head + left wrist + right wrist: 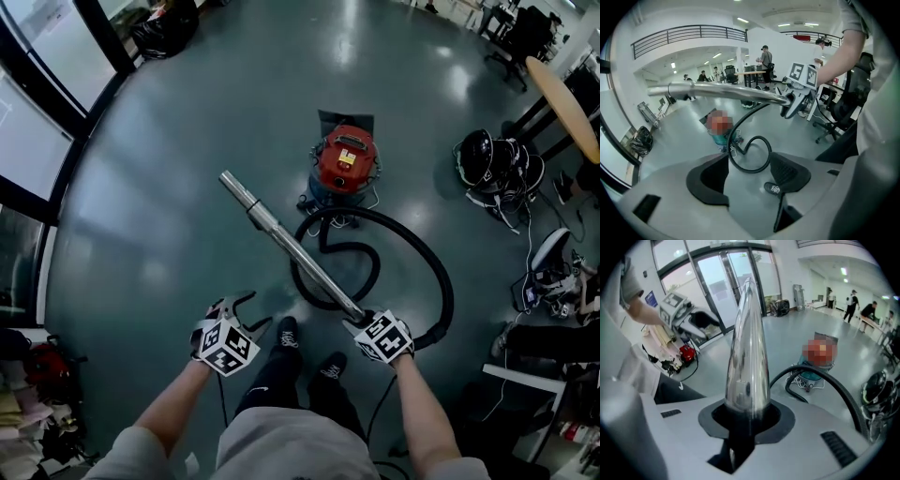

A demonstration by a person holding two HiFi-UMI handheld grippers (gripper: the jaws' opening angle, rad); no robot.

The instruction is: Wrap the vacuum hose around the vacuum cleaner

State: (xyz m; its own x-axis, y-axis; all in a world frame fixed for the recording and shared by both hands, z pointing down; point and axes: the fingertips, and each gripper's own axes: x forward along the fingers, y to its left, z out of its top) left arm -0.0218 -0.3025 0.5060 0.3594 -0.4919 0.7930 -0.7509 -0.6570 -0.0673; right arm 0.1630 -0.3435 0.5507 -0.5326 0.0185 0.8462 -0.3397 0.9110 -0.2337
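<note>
Head view showed the vacuum cleaner (pixel 345 164) standing upright on the floor ahead of the person and slightly to the right, well apart from both hands. The right gripper (pixel 361 322) was clamped on the near end of the metal wand (pixel 281 239). The wand's long axis ran up and away to the left and ended at a spot to the left of the canister, not at it. From that held end the black hose (pixel 424 255) swept out to the right in a wide arc and back toward the vacuum cleaner, with a smaller loop lying on the floor between the canister and the person's feet. It seemed to join the canister low at the front, though that joint was too small to be sure of.

The left gripper (pixel 251 312) hung beside the left knee with its jaws spread wide and nothing between them. The right gripper, already on the wand, was the nearer one to the hose, so carrying it round the canister would likely fall to that arm.

Only the right gripper view showed the wand seated squarely between the pads. The left gripper view alone showed the wand raised level above the floor.
</note>
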